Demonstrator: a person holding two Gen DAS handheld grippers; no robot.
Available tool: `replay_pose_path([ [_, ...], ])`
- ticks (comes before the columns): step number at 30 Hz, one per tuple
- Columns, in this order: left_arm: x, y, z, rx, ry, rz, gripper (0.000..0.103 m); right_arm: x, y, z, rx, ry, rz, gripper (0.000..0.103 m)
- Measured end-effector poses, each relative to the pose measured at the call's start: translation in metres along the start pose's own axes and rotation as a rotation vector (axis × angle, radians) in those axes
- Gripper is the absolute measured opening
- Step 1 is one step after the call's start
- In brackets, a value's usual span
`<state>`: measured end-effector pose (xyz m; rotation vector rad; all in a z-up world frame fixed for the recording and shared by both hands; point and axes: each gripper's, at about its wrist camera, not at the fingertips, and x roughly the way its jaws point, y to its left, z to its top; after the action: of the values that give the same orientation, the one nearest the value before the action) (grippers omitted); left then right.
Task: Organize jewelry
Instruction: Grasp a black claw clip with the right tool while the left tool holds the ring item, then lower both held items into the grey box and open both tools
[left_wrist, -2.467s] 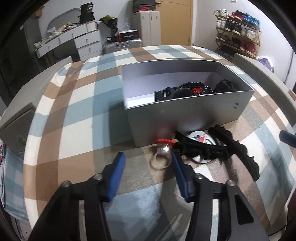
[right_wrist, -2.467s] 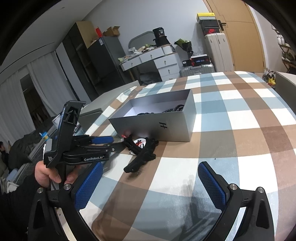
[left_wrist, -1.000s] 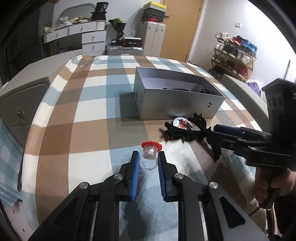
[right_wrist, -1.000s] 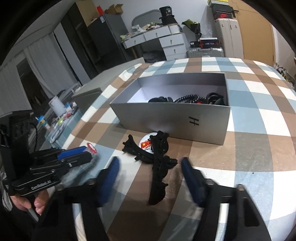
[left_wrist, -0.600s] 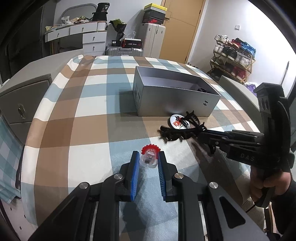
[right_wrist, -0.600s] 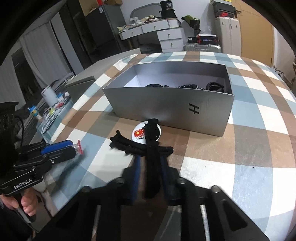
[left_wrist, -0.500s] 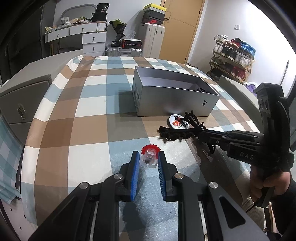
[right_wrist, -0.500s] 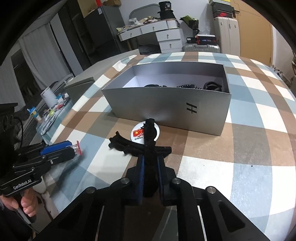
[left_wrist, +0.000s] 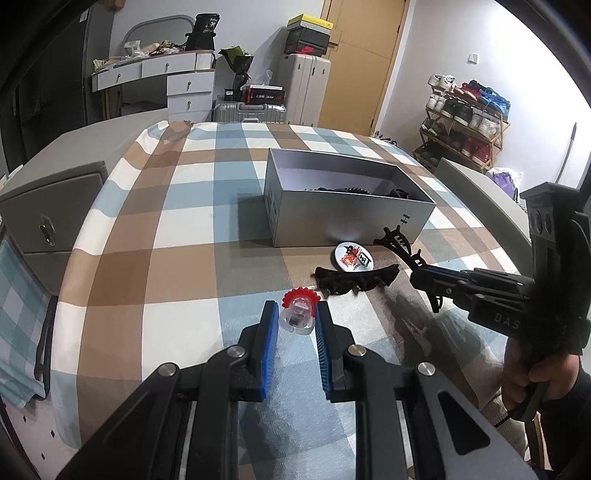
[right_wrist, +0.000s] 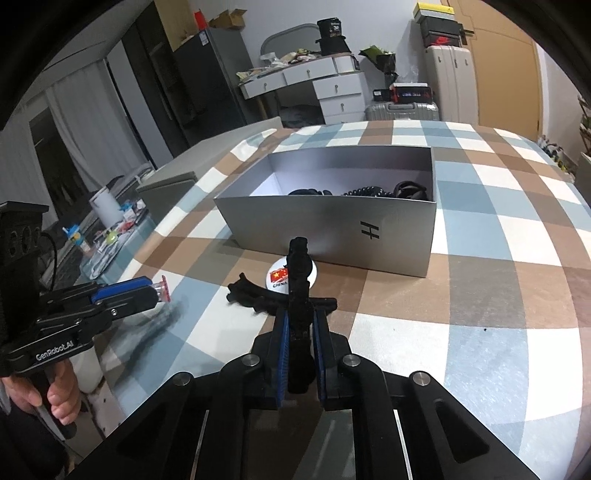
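Observation:
My left gripper (left_wrist: 295, 321) is shut on a clear ring with a red toothed top (left_wrist: 298, 314), held just above the checked tablecloth; the ring (right_wrist: 162, 288) also shows at the left of the right wrist view. My right gripper (right_wrist: 299, 332) is shut on a long black hair clip (right_wrist: 298, 273), which points toward the open grey box (right_wrist: 332, 221). A second black clip (right_wrist: 255, 295) lies on the cloth beneath it, next to a round white badge (right_wrist: 277, 280). The box (left_wrist: 347, 218) holds several dark pieces.
The checked table (left_wrist: 177, 229) curves away at its left and near edges. A grey cabinet (left_wrist: 48, 218) stands left of it. A shoe rack (left_wrist: 465, 122) sits far right, suitcases (left_wrist: 299, 92) and a white desk behind. A hand (left_wrist: 532, 380) grips the right tool.
The right jaws, open around the black clip a second ago, have shut on it. The left gripper keeps hold of the ring and has barely moved.

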<state>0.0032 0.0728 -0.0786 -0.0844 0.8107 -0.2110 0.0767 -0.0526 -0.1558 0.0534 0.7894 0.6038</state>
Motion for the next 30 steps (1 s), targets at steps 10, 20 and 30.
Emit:
replay_pose_path([
  [10,-0.002,-0.014,0.014,0.037,-0.012,0.016,0.015,-0.027,-0.004,0.005,0.015,-0.076,0.06,0.012],
  [20,0.004,-0.034,0.06,0.103,-0.079,-0.017,0.015,-0.053,-0.006,0.042,-0.03,-0.162,0.099,0.012],
  [30,0.024,-0.029,0.098,0.099,-0.108,-0.042,0.015,-0.046,-0.013,0.091,-0.119,-0.187,0.146,0.012],
])
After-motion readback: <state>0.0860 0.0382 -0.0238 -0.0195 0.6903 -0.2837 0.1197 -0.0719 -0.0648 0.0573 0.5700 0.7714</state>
